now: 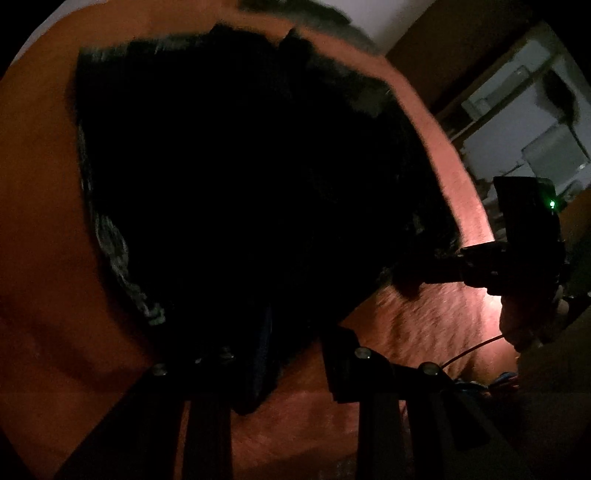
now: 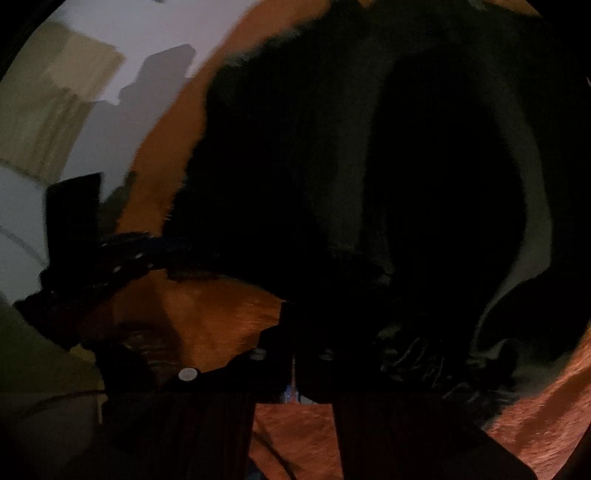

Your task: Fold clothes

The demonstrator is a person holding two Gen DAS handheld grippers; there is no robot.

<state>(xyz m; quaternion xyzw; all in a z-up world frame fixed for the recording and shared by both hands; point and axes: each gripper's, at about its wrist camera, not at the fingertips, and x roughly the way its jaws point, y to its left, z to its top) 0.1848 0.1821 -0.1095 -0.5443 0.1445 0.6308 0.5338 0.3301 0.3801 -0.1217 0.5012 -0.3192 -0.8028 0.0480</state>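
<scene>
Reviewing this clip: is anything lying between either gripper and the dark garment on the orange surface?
Nothing visible does. The dark garment lies spread on the orange surface, and its near edge already sits between the left gripper fingers. The right gripper is at the garment's edge, jaws shut; the picture is too dark to show whether it pinches cloth.

Both views are very dim, and the dark garment (image 1: 240,177) reads as a near-black mass with no detail. A warm patch of light falls on the orange cover (image 1: 424,321) at the right of the left wrist view, while the pale wall (image 2: 122,33) is brightest in the right. Edges smear with motion blur, and the fisheye bends everything toward a black rim.
</scene>
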